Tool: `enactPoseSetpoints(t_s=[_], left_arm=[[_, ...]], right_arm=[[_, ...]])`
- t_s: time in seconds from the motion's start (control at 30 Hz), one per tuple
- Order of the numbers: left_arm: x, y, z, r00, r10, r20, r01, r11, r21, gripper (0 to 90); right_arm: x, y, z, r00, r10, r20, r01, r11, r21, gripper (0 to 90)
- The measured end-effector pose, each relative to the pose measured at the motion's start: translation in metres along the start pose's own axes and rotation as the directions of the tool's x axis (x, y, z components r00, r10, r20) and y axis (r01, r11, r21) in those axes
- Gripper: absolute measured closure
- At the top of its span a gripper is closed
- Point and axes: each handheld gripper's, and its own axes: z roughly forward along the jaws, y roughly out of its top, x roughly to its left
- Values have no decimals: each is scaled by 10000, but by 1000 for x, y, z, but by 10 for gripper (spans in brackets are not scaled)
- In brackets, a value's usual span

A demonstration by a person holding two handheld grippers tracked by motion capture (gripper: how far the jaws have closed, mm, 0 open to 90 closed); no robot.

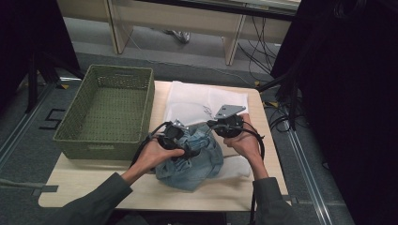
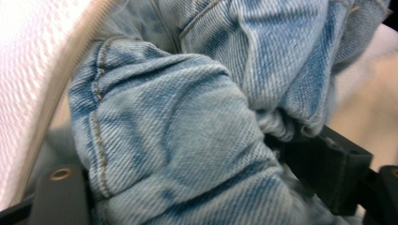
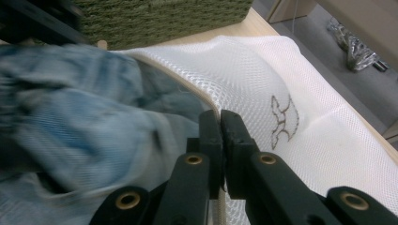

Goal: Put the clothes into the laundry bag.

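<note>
Crumpled light-blue jeans (image 1: 197, 161) lie at the mouth of a white mesh bag (image 1: 197, 101) spread on the table. My left gripper (image 1: 180, 140) is pushed into the denim. In the left gripper view its jaws (image 2: 195, 173) stand wide apart, a loose bulge of jeans (image 2: 187, 140) lies between them, and the bag's mesh (image 2: 23, 70) is at the left. My right gripper (image 1: 225, 125) is at the bag's opening. Its jaws (image 3: 220, 117) are shut on the bag's beige rim, with the jeans (image 3: 70, 108) to their left and the bag (image 3: 291, 84) to their right.
A green woven basket (image 1: 101, 147) stands on the left of the wooden table (image 1: 141, 192), close to my left hand; its wall (image 3: 159, 18) is beyond the jeans. Cables and black stands crowd the floor at the right. Desk legs stand behind the table.
</note>
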Motion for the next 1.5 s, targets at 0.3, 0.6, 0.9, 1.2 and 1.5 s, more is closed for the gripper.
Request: enactPoseSetpoints(t_s=[0.3,0.6,0.9,1.2,1.5], left_arm=[[-6,5,-2,9994,-258,227,265,9991,-341,148],[-11,16,-13,9924,1094,-557,-1131,9913,-675,146],[-7,-9,-63,9934,1063,-421,-1108,9858,-1258,146],[-6,-41,-13,9880,1543,99,-1546,9872,402,212],[-11,-2,-6,9834,1387,-1169,-1518,9821,-1113,766]], right_arm=[[5,4,2,10000,-54,-83,54,10000,47,886],[0,0,5,9997,-120,-194,119,9999,-59,886],[3,3,3,9999,-74,-135,74,10000,-37,886],[6,5,4,9998,-142,-152,142,9999,8,886],[8,9,4,9991,-257,-339,253,9996,-144,886]])
